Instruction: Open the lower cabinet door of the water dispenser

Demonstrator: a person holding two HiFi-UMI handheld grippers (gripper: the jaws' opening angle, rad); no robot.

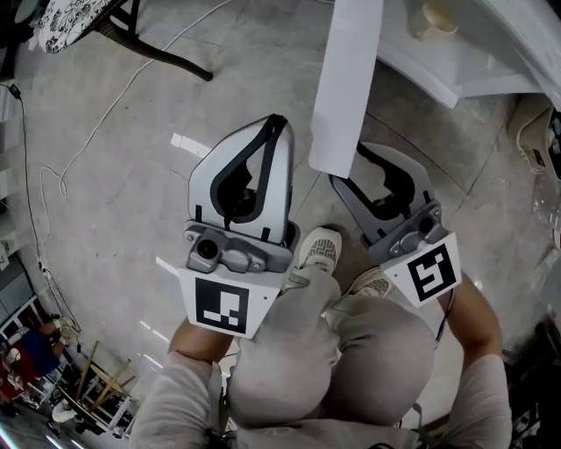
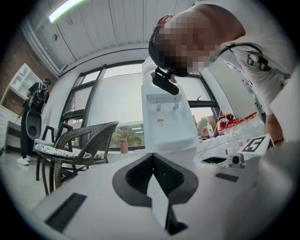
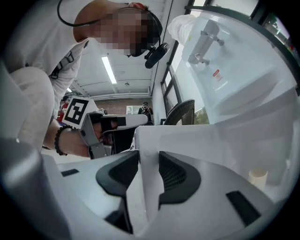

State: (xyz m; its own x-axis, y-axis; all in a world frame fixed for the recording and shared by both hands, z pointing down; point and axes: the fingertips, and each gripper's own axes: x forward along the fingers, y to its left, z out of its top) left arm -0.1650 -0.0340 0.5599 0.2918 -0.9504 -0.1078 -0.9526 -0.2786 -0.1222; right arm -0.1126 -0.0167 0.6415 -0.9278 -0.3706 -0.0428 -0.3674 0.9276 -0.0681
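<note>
The white water dispenser (image 2: 164,117) (image 3: 234,70) stands in front of me, and its lower cabinet (image 1: 456,66) is open with a pale cup (image 1: 434,19) (image 3: 258,178) inside. The white cabinet door (image 1: 346,79) (image 3: 187,136) is swung out edge-on. My right gripper (image 1: 348,165) (image 3: 149,157) is shut on the door's free edge, with the panel filling the gap between the dark pads. My left gripper (image 1: 276,123) (image 2: 153,157) hangs beside it to the left, apart from the door. It is shut with nothing held.
My legs and shoes (image 1: 320,250) stand just under the grippers on the grey floor. A wicker chair (image 2: 79,140) and a thin white cable (image 1: 96,123) lie to the left. A table with bottles (image 2: 234,126) is right of the dispenser. A person (image 2: 35,117) stands far left.
</note>
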